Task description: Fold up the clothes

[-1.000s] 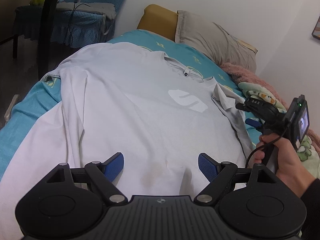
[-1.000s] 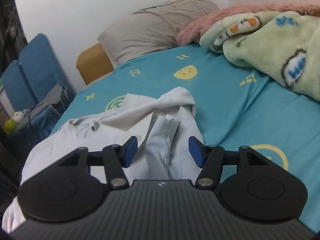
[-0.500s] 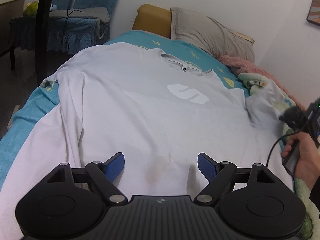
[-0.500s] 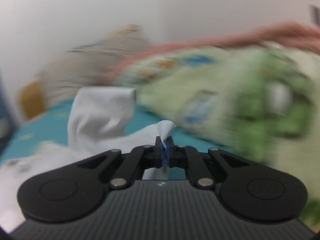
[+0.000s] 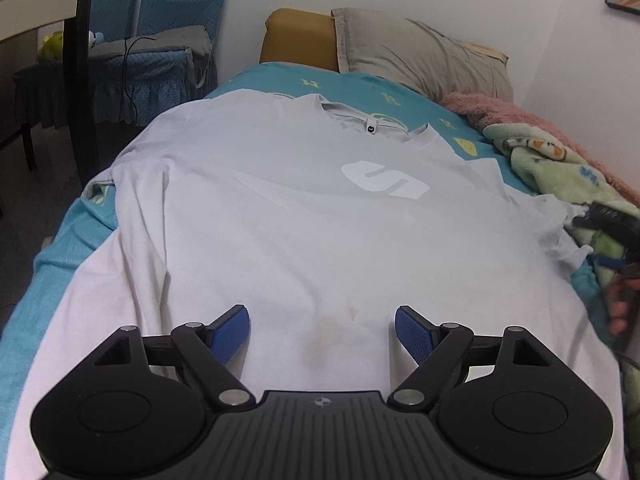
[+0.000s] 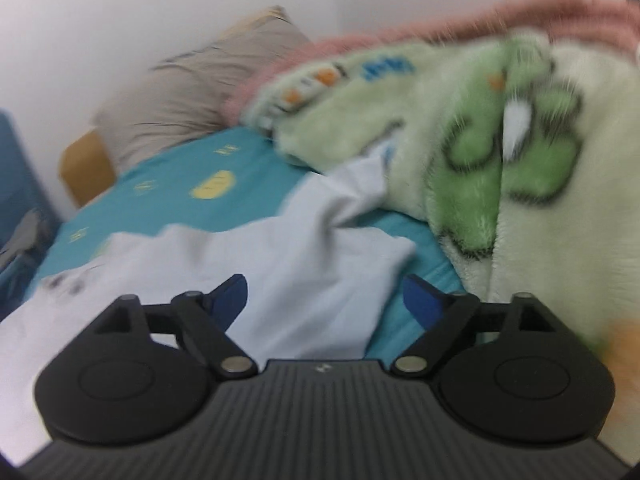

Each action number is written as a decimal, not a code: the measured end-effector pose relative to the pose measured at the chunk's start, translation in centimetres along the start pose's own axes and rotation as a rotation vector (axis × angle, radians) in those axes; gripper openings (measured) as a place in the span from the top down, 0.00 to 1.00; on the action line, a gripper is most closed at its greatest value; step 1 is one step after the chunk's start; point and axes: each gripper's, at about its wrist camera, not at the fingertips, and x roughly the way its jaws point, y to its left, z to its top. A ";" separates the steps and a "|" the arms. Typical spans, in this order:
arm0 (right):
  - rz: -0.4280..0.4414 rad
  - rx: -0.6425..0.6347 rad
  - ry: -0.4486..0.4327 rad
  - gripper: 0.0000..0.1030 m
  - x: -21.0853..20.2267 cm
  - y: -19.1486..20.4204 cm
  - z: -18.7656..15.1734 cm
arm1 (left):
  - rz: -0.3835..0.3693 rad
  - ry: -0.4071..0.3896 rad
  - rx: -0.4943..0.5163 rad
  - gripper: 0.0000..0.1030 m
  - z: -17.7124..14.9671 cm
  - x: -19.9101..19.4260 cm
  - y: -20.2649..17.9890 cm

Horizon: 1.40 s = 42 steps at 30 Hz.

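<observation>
In the left wrist view, the white T-shirt (image 5: 304, 216) lies spread flat on the bed (image 5: 48, 272), and the left tool (image 5: 322, 330) hovers released over its lower part. In the right wrist view, the right tool (image 6: 326, 300) has just been opening; the sleeve (image 6: 340, 232) lies free below, beside the green blanket (image 6: 500, 152).
</observation>
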 end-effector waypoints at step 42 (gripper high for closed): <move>0.235 0.306 0.155 0.17 -22.9 -1.8 -6.4 | 0.157 0.586 0.109 0.98 -0.1 -13.4 10.2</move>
